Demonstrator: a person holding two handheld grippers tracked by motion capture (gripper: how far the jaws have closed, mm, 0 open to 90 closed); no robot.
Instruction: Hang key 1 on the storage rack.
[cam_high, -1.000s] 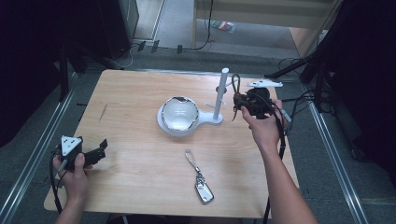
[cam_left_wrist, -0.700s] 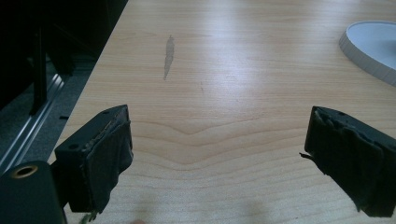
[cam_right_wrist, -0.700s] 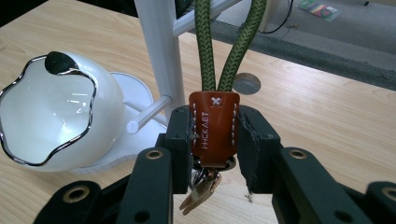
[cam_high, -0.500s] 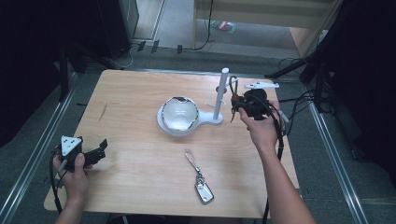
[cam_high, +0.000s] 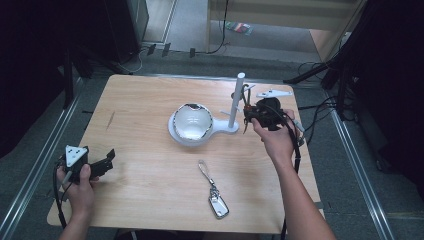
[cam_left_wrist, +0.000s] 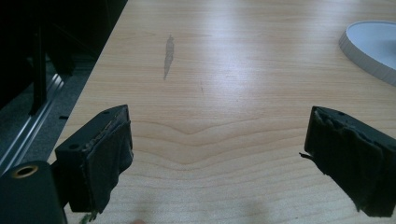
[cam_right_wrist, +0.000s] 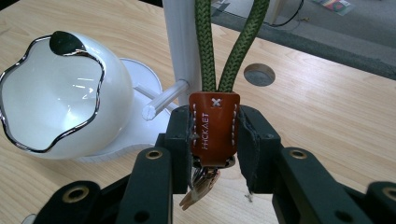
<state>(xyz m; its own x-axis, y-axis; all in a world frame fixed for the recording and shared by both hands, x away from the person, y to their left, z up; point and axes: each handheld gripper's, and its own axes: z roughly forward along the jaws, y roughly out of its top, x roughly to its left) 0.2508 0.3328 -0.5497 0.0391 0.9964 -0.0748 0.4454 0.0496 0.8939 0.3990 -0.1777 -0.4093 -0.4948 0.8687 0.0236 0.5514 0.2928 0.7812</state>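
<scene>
Surface (cam_high: 150, 125): light wood. White stand (cam_high: 235, 102) with bowl (cam_high: 192, 122) near centre. Left hand-held gripper (cam_high: 102, 162) at 8 o'clock, jaws released, nothing between. Right hand-held gripper (cam_right_wrist: 215, 140) at 2 o'clock beside the stand's post, clenched on brown leather tab (cam_right_wrist: 214, 130) of green cord loop (cam_right_wrist: 231, 46). Metal keychain (cam_high: 214, 196) at 6 o'clock.

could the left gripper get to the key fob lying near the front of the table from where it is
Probably yes. The left gripper sits open at the table's left edge, and only bare wood lies between it and the key fob. The right gripper is busy far off by the white stand.
</scene>
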